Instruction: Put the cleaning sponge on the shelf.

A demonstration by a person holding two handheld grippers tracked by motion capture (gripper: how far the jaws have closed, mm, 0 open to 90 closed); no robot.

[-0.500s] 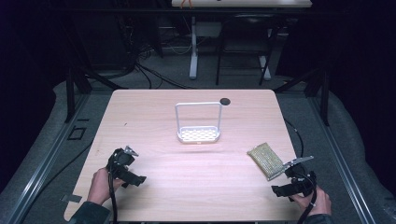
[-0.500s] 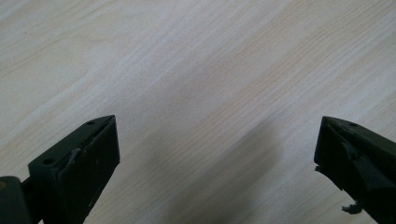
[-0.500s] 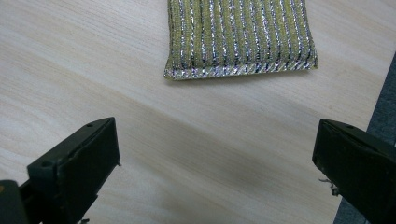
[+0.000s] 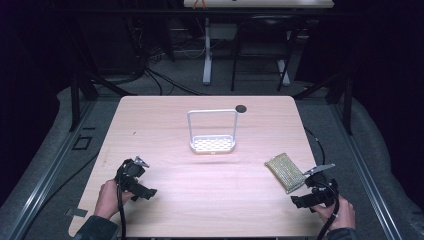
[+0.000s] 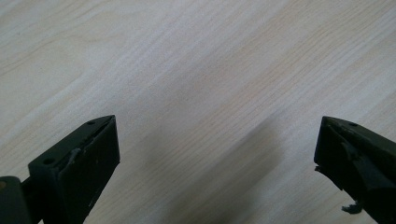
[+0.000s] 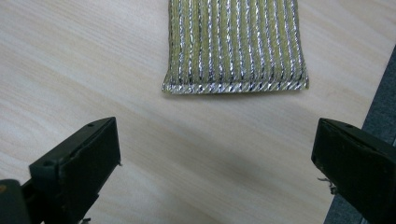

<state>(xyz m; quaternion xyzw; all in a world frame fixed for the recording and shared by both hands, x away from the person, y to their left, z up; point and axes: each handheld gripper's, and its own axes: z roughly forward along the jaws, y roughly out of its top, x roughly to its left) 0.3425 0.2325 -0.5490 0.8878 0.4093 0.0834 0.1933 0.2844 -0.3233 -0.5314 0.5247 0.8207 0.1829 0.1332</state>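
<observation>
at the lower left of the high view, the left tongs (image 4: pixel 136 179) sit low over the bench (image 4: pixel 165 125), gripped by the person's left hand (image 4: pixel 109 198) with the forearm coming up from the bottom edge. in the left gripper view the two black jaws stand wide apart with nothing but bare wood grain between them, so they hold nothing; they seem parked here, out of the way.

in the middle of the high view, a small white rack (image 4: pixel 212 132) with a perforated base and a tall wire hoop stands upright toward the far half of the bench, a dark round spot (image 4: pixel 241 108) just behind its right corner. it looks placed as a holder, probably for the sponge.

at the lower right, a yellow-green sponge (image 4: pixel 285 172) with shiny silver stripes lies flat near the bench's right edge, well apart from the rack. the right tongs (image 4: pixel 316 195) rest just below it, held in the right hand (image 4: pixel 341 212). in the right gripper view the jaws gape wide and empty, and the sponge (image 6: pixel 235 44) lies straight ahead, not touching them, so this hand appears lined up to reach for it.
</observation>
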